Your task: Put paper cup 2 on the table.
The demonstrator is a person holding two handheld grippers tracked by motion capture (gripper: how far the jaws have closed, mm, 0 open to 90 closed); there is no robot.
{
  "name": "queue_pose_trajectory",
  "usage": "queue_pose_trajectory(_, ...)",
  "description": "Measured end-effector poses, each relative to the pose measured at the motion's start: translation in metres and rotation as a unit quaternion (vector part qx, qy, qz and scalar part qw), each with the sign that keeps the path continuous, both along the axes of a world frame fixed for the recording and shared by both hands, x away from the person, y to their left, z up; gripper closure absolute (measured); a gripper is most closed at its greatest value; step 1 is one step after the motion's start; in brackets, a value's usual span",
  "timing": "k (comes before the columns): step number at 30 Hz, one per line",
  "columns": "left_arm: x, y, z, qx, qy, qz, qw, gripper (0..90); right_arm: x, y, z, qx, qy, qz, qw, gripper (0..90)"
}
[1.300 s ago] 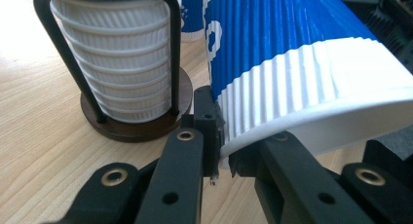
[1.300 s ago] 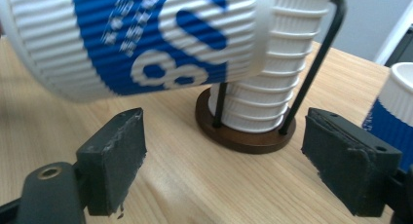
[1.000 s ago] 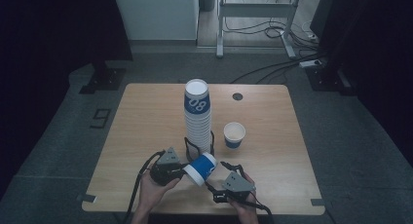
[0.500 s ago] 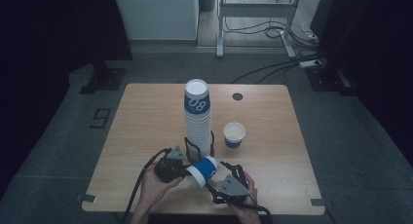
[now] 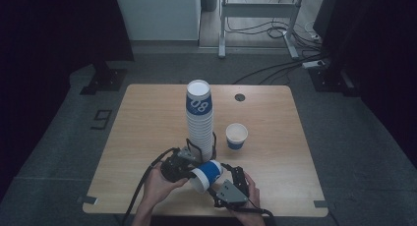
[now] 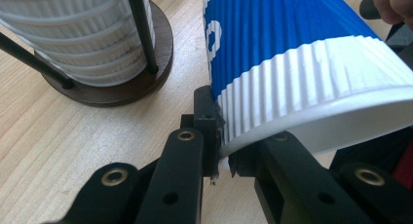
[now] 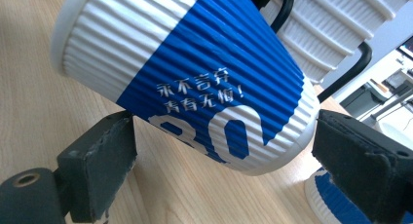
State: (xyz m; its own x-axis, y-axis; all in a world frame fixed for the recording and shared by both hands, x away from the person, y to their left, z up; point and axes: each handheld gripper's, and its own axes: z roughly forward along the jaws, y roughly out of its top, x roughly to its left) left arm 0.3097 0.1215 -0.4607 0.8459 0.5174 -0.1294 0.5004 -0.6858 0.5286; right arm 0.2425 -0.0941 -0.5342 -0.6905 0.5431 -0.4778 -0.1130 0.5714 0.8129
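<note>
A blue and white ribbed paper cup [image 5: 206, 174] lies tilted above the table's front, mouth toward the person. In the left gripper view my left gripper [image 6: 221, 139] is shut on the cup [image 6: 292, 53], pinching its rim wall. My right gripper [image 7: 226, 121] straddles the cup [image 7: 195, 83] near its base. Its jaws have just been opening, and the pads [image 7: 104, 158] stand off the cup's sides. From above, the left gripper [image 5: 191, 170] is left of the cup and the right gripper [image 5: 222, 176] is to its right.
A tall stack of the same cups [image 5: 199, 115] stands in a wire holder on a round dark base [image 6: 126, 85] just behind the grippers. One upright cup [image 5: 236, 136] sits right of the stack. A small dark hole [image 5: 240, 97] marks the table's far side.
The tilted cup and the left gripper have crept slightly toward the front of the table. The right hand has stayed put.
</note>
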Motion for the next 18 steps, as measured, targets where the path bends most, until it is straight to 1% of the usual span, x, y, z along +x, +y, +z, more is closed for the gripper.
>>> queue_pose_trajectory(1,0.001,-0.001,0.000,0.008,0.007,-0.005,0.9999,83.5,0.000,0.000,0.000,-0.002,0.000,0.001,1.0000,8.2)
queue_pose_trajectory(2,0.002,-0.003,0.000,0.017,0.019,-0.014,0.9996,83.5,-0.001,0.001,0.001,-0.009,-0.004,0.007,0.9999,6.3)
queue_pose_trajectory(3,0.002,-0.003,-0.001,0.020,0.018,-0.018,0.9994,83.5,-0.001,0.003,0.000,-0.016,-0.002,0.014,0.9998,2.3)
queue_pose_trajectory(4,0.001,-0.005,0.000,0.019,0.009,-0.015,0.9997,83.5,-0.001,0.004,0.001,-0.020,-0.004,0.015,0.9997,1.7)
queue_pose_trajectory(5,0.000,-0.005,0.000,0.019,0.007,-0.012,0.9997,83.6,-0.002,0.006,0.000,-0.017,-0.011,0.021,0.9996,1.6)
queue_pose_trajectory(6,0.000,-0.007,0.000,0.022,0.008,-0.012,0.9997,83.6,-0.002,0.008,0.000,-0.015,-0.010,0.022,0.9996,0.0)
queue_pose_trajectory(9,0.001,-0.008,-0.001,0.020,0.009,-0.009,0.9997,83.6,-0.001,0.010,0.002,-0.023,-0.009,0.041,0.9989,0.0)
queue_pose_trajectory(11,0.001,-0.008,-0.003,0.018,0.011,-0.010,0.9997,83.8,-0.002,0.013,0.002,-0.021,-0.009,0.050,0.9985,0.0)
queue_pose_trajectory(14,0.000,-0.011,-0.004,0.002,0.015,-0.011,0.9998,84.2,-0.003,0.017,0.002,-0.022,-0.007,0.059,0.9980,0.0)
queue_pose_trajectory(15,0.000,-0.011,-0.004,-0.002,0.016,-0.012,0.9998,84.3,-0.003,0.019,0.002,-0.019,-0.003,0.062,0.9979,0.0)
queue_pose_trajectory(16,0.000,-0.013,-0.004,-0.008,0.017,-0.014,0.9997,84.5,-0.002,0.020,0.002,-0.017,-0.004,0.063,0.9979,0.3)
queue_pose_trajectory(18,-0.001,-0.014,-0.004,-0.011,0.015,-0.015,0.9997,84.8,-0.002,0.024,0.002,-0.017,0.001,0.064,0.9978,2.8)
